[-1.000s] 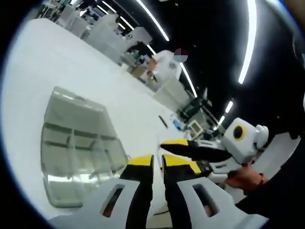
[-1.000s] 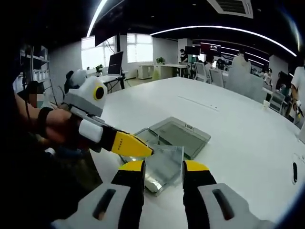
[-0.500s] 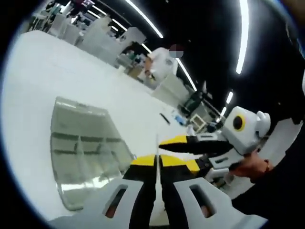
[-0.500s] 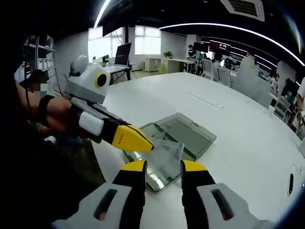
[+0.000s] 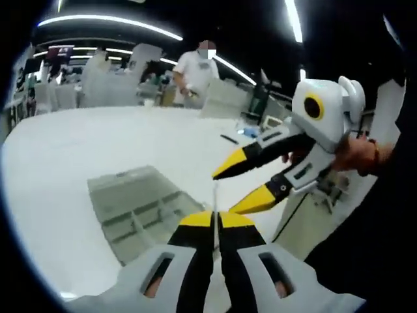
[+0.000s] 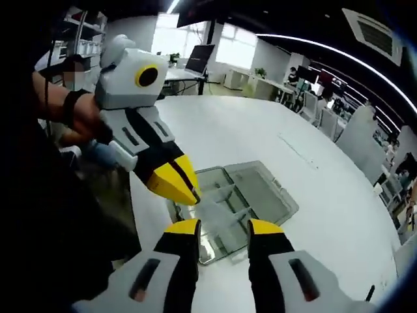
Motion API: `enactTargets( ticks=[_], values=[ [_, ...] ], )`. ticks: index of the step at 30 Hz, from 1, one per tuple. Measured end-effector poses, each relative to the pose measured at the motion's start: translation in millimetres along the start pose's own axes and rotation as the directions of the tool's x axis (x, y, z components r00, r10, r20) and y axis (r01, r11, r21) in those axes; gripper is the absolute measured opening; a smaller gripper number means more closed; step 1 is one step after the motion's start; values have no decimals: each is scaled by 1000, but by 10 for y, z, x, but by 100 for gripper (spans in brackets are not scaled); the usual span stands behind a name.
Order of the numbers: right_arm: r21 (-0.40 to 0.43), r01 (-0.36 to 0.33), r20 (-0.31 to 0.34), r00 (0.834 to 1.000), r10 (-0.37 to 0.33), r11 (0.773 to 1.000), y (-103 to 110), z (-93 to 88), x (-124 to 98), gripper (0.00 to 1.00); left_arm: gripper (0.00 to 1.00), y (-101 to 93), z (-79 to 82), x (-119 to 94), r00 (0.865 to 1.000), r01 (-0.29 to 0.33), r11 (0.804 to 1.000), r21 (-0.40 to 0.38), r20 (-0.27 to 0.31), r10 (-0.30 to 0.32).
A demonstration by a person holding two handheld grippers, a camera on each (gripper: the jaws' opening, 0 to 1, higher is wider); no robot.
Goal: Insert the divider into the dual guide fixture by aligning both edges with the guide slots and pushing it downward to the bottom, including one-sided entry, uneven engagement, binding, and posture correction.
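A: At lower centre of the left gripper view, the left gripper (image 5: 214,220) has its yellow-tipped jaws pressed onto the divider (image 5: 214,195), a thin clear sheet seen edge-on, rising from between them. What is the right one doing?

B: At right of that view the right gripper (image 5: 221,192) comes in with its jaws spread, holding nothing, tips just beside the sheet.

A: And the fixture?

B: At left centre lies the clear guide fixture (image 5: 140,212), a compartmented tray on the white table (image 5: 58,163). In the right gripper view it sits at centre (image 6: 251,195), with the divider (image 6: 218,215) hanging pale over its near cells, apart from the slots as far as I can tell.

A: How to seat it well?

B: My judgement: level the sheet, start both edges together in the slots, then press straight down. If one side leads, back off and square it.
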State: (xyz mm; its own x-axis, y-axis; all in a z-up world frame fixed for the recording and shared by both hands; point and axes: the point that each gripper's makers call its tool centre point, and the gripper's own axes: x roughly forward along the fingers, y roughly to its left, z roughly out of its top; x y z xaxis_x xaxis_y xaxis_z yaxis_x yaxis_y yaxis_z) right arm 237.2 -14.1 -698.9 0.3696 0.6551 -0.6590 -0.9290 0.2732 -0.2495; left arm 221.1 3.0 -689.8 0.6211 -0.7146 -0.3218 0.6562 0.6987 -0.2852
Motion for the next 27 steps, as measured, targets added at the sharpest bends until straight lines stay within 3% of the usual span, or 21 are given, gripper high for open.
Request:
enactTargets(
  ticks=[4, 6, 15, 19, 24, 27],
  values=[
    [-14, -31, 3, 1000, 31, 999, 26, 40, 17, 22, 0, 2, -41, -1, 1000, 0, 1000, 9, -8, 0],
    [-61, -58, -14, 998, 57, 996, 66, 31, 30, 21, 0, -13, -32, -12, 1000, 4, 1000, 21, -3, -4],
    [-161, -120, -30, 993, 117, 980, 160, 74, 53, 18, 0, -71, -69, -48, 999, 35, 992, 122, -31, -31],
    [-208, -159, -26, 987, 157, 965, 233, 103, 60, 10, 0, -64, -34, -87, 999, 38, 988, 153, -23, -35],
    [-219, -210, -78, 977, 198, 953, 298, 39, 49, 0, 0, -64, -80, -114, 998, 49, 980, 195, -40, -42],
    [-222, -228, -75, 973, 216, 948, 327, 46, 40, 0, 1, -47, -83, -130, 998, 53, 978, 200, -37, -46]
  ],
)
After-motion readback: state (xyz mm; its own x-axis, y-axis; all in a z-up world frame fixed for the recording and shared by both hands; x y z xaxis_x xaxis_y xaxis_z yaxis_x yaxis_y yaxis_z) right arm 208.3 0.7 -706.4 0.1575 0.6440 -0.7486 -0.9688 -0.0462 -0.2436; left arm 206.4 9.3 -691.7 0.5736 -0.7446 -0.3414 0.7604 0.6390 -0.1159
